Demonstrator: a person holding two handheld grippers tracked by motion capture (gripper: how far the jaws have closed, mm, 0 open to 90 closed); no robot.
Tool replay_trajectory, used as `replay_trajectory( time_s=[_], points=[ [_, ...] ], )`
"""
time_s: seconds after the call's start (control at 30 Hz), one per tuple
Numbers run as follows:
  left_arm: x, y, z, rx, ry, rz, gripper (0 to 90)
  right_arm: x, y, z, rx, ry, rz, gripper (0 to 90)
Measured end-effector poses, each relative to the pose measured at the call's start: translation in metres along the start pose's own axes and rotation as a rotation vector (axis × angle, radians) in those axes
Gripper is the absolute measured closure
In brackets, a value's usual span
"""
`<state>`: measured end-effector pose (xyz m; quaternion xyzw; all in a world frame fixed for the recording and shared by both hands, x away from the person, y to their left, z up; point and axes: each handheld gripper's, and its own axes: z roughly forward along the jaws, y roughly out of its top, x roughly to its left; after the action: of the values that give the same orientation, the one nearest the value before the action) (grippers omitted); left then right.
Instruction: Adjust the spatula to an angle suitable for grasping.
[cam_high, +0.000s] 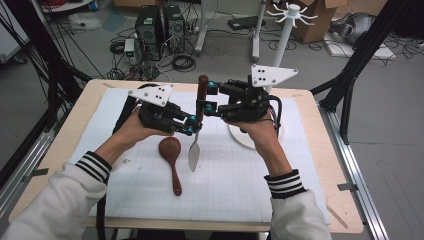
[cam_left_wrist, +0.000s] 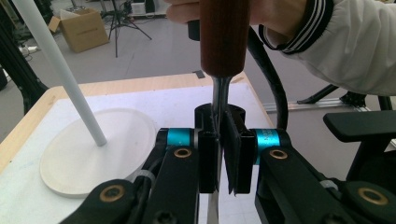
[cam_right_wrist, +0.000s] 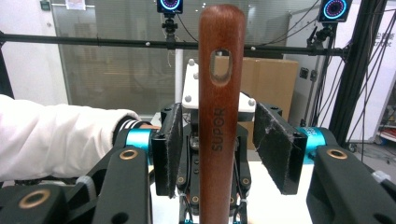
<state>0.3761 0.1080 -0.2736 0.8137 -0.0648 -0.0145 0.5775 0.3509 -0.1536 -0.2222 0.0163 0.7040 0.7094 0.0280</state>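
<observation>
A spatula stands upright above the mat, its dark wooden handle (cam_high: 202, 92) on top and its metal blade (cam_high: 193, 152) hanging down. My left gripper (cam_high: 192, 125) is shut on the thin metal shank (cam_left_wrist: 217, 98) just below the handle (cam_left_wrist: 223, 37); the left gripper view shows both pads of this gripper (cam_left_wrist: 219, 158) pressed on the metal. My right gripper (cam_high: 206, 97) faces it from the right. Its jaws stand on either side of the handle (cam_right_wrist: 222, 93), which is marked SUPOR and has a hanging hole. A gap shows at each pad, so the right gripper (cam_right_wrist: 219, 149) is open.
A brown wooden spoon (cam_high: 171, 152) lies on the white grid mat (cam_high: 240, 185) beneath my left hand. A white rack with a round base (cam_high: 250, 135) and a tall pole (cam_high: 285, 45) stands behind my right hand. The wooden table edge (cam_high: 340, 200) borders the mat.
</observation>
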Motion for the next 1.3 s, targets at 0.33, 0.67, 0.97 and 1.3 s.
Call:
replay_trajectory(
  time_s=[0.33, 0.67, 0.97, 1.3],
  points=[
    [0.0, 0.0004, 0.0014, -0.003, 0.003, -0.001, 84.2, 0.001, 0.0, 0.0028, 0.001, 0.004, -0.01, 62.7],
    [-0.0002, 0.0003, 0.003, -0.006, 0.008, 0.003, 84.2, 0.0021, 0.0005, 0.0021, -0.007, 0.002, -0.022, 67.4],
    [-0.0008, -0.0005, 0.0047, -0.018, 0.005, 0.004, 84.2, 0.0022, 0.0006, 0.0026, -0.008, -0.006, -0.027, 71.4],
    [-0.001, -0.0021, 0.0052, -0.019, 0.014, -0.002, 84.1, 0.0031, -0.0008, 0.0036, -0.007, -0.015, 0.0, 72.7]
  ],
)
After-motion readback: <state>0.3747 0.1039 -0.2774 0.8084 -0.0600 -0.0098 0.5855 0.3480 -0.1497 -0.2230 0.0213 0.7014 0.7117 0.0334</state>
